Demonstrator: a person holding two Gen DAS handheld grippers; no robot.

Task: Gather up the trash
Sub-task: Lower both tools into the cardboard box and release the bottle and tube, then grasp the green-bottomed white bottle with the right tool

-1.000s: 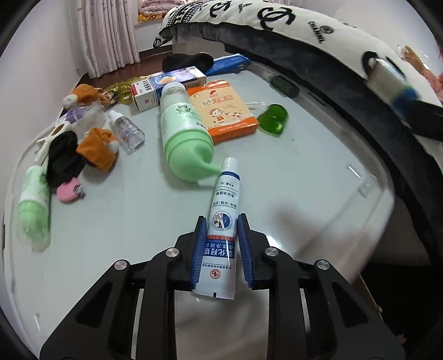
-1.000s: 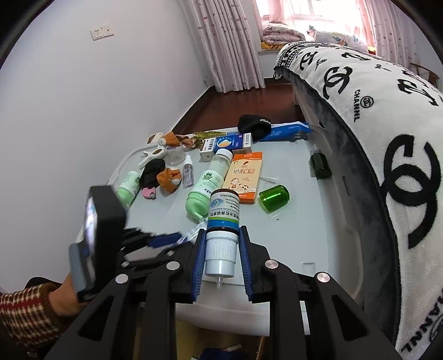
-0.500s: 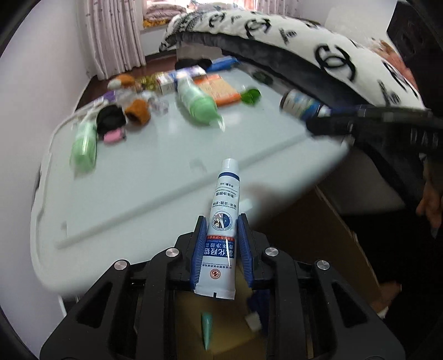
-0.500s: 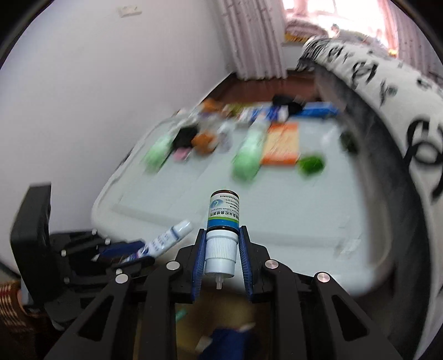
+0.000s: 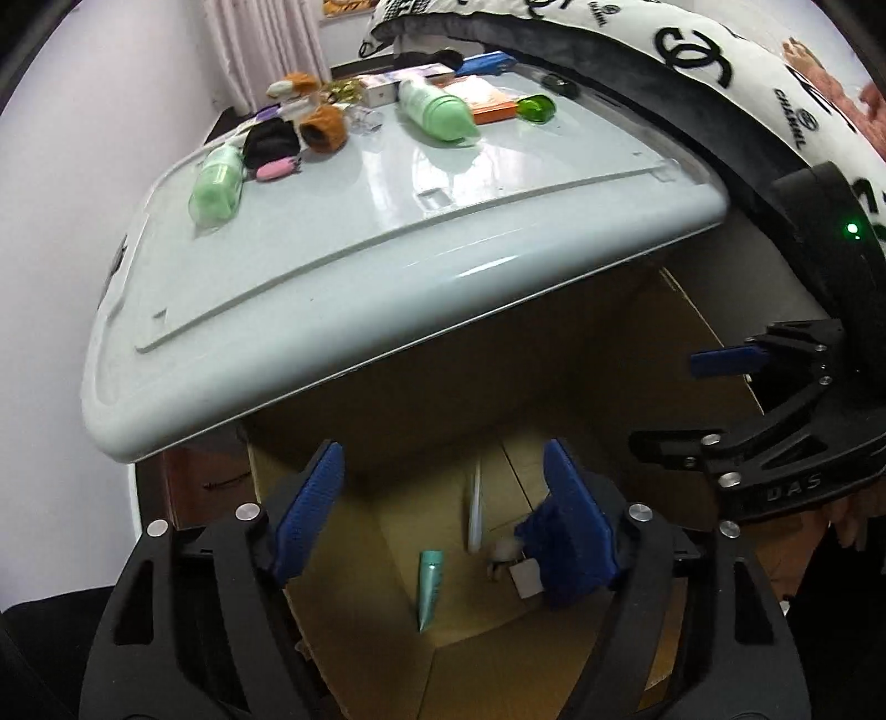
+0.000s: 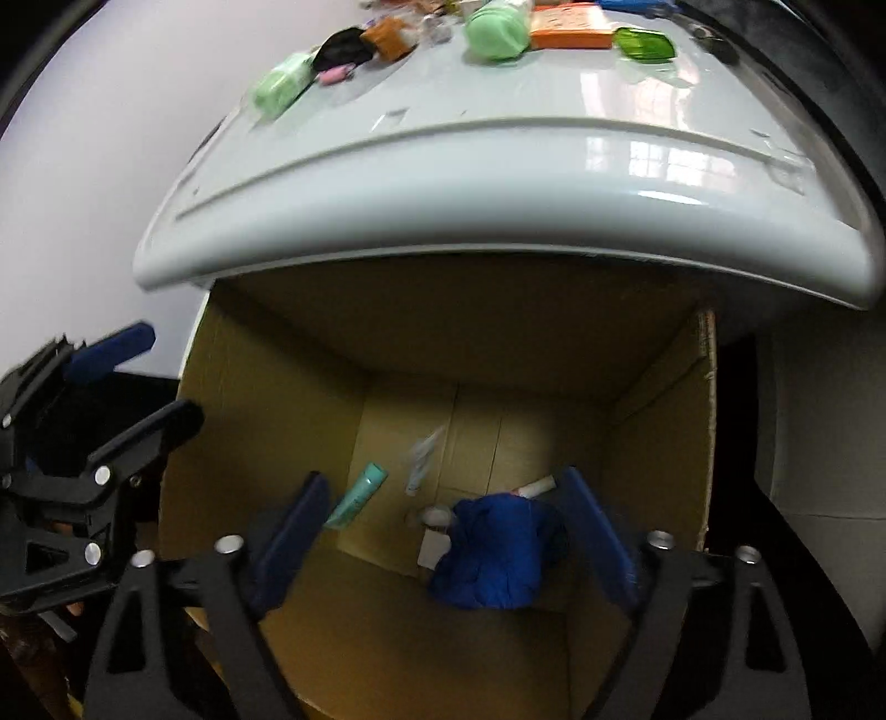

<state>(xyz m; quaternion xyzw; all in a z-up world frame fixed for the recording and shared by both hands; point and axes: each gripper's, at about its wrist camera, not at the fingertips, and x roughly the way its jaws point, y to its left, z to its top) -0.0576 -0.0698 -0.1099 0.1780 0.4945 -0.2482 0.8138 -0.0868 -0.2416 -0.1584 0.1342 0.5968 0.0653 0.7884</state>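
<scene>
Both hand-held grippers hang over the open cardboard box [image 6: 653, 421] that stands below the near edge of the desk [image 5: 354, 288]. Left hand-held gripper [image 5: 443, 515]: jaws have just been opening and now stand wide apart, nothing between the pads. A second ago they were clamped on a white-and-blue tube; that tube [image 5: 474, 512] now shows as a pale streak inside the box, apparently falling or just landed. Right hand-held gripper [image 6: 443, 531]: jaws have likewise just been opening, wide apart and empty. The small bottle it was carrying a second ago is gone from between the pads.

Judgement: two pieces of trash are delivered into the box; this drop is done.

Box contents: a teal tube [image 6: 357, 495] near the left wall, a crumpled blue cloth [image 6: 493, 554] at the right, a pale tube [image 6: 422, 459] blurred by motion between them. A small white item sits just beside the cloth; I cannot tell whether it is the released bottle.

Remaining on the desk, well apart from the box: a green bottle [image 5: 217, 180], a large green bottle [image 5: 434, 108], an orange packet [image 6: 570, 25], a green cap [image 5: 536, 108], dark and orange socks [image 5: 271, 141]. The far items are small and distorted, and some are cut off at the top edge in the right wrist view. The box's near wall is hidden behind the gripper frames.
</scene>
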